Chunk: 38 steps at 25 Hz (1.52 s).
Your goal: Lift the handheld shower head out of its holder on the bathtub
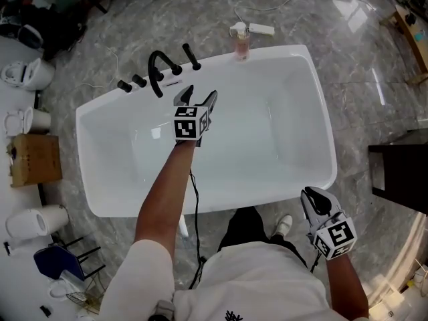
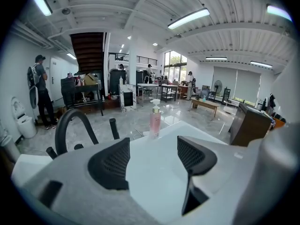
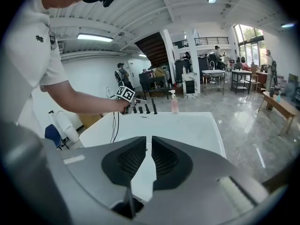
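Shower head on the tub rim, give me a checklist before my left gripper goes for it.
1. Left gripper jaws apart, nothing between them: ok.
2. Handheld shower head standing on the rim, nothing covering it: ok.
3. Left gripper aimed at it: not ok; it points toward the pink bottle, shower head off to its left.
4. Faucet spout leaves room beside the shower head: cannot tell.
5. Right gripper away from the fittings, at the tub's near edge: ok.
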Each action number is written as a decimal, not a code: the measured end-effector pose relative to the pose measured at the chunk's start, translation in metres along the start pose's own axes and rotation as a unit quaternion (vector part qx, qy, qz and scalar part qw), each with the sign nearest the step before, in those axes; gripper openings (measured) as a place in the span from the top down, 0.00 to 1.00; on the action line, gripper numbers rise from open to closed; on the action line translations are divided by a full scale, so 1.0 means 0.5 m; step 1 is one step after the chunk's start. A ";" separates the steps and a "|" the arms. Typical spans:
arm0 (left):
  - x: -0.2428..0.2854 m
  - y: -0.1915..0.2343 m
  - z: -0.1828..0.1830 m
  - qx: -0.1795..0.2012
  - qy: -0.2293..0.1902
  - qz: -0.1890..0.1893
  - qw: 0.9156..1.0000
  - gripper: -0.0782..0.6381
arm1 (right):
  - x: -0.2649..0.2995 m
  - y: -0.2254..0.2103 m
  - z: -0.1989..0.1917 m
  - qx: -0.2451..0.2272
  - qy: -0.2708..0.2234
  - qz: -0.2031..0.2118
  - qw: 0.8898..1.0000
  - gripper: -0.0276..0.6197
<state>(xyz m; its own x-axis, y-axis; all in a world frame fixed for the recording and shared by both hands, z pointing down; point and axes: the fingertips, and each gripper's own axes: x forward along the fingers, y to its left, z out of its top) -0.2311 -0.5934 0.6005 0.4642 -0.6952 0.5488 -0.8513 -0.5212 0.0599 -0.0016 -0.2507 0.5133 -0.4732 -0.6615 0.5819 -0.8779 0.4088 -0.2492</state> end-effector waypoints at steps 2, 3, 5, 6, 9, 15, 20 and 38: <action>0.038 0.036 -0.002 0.004 0.005 0.008 1.000 0.45 | 0.019 -0.010 -0.006 0.006 0.009 -0.003 1.000 0.88; 0.057 0.053 -0.001 0.005 0.006 0.012 1.000 0.45 | 0.029 -0.016 -0.008 0.008 0.014 -0.005 1.000 0.88; 0.095 0.087 0.000 0.005 0.009 0.017 1.000 0.45 | 0.052 -0.028 -0.012 0.011 0.021 -0.006 1.000 0.88; 0.113 0.103 0.001 0.005 0.010 0.020 1.000 0.45 | 0.065 -0.033 -0.015 0.014 0.024 -0.006 1.000 0.88; 0.163 0.151 0.004 0.008 0.014 0.029 0.999 0.45 | 0.101 -0.041 -0.018 0.021 0.032 -0.001 0.999 0.88; 0.250 0.227 -0.010 0.024 0.032 0.047 0.998 0.45 | 0.152 -0.051 -0.028 0.023 0.046 0.005 0.999 0.88; 0.311 0.277 -0.025 0.015 0.042 0.056 0.997 0.45 | 0.167 -0.070 -0.062 0.027 0.067 -0.001 0.997 0.88; 0.470 0.383 -0.059 -0.015 0.070 0.098 0.993 0.47 | 0.200 -0.110 -0.171 0.077 0.106 -0.010 0.991 0.88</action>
<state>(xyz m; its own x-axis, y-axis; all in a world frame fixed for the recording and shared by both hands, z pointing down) -0.2924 -0.8418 0.7656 0.2520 -0.7057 0.6622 -0.9299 -0.3661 -0.0362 0.0056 -0.2856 0.6513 -0.4431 -0.5150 0.7338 -0.8958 0.2849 -0.3411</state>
